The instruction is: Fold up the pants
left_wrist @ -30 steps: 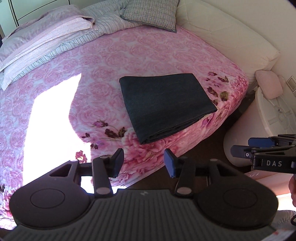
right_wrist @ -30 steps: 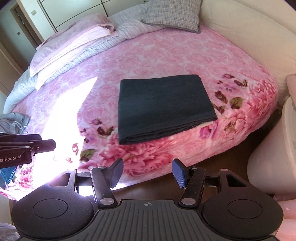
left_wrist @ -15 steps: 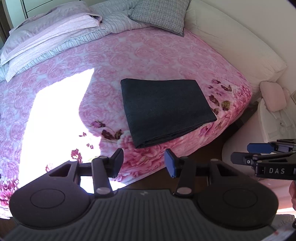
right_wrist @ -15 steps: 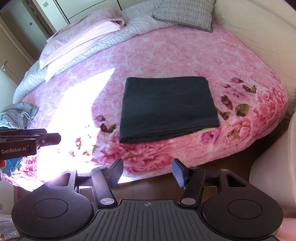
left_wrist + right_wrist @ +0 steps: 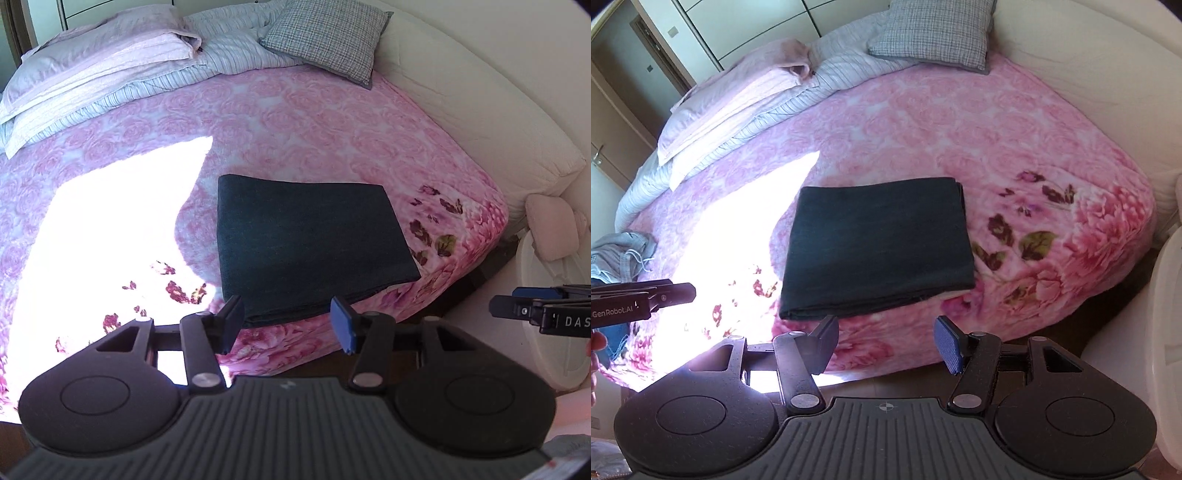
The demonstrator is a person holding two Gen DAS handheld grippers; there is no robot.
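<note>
Dark pants [image 5: 306, 243] lie folded into a flat rectangle near the front edge of the pink floral bed [image 5: 332, 122]; the right wrist view shows the pants [image 5: 879, 243] too. My left gripper [image 5: 288, 326] hovers just off the bed's edge in front of the folded pants, open and holding nothing. My right gripper [image 5: 886, 345] hangs likewise before the bed edge, open and empty. Each gripper shows at the side of the other's view: the right gripper [image 5: 517, 314] and the left gripper [image 5: 668, 293].
Folded striped and pink bedding [image 5: 110, 77] and a checked cushion [image 5: 325, 37] lie at the back of the bed. A white padded headboard [image 5: 480, 110] runs along the right. A white round object [image 5: 554, 314] stands at right. Grey clothing [image 5: 624, 251] lies at left. Bright sun patch [image 5: 92, 236] on the bed.
Both grippers have come closer to the bed and the folded pants, which now fill more of each view. The pants have not moved; both grippers stay open.
</note>
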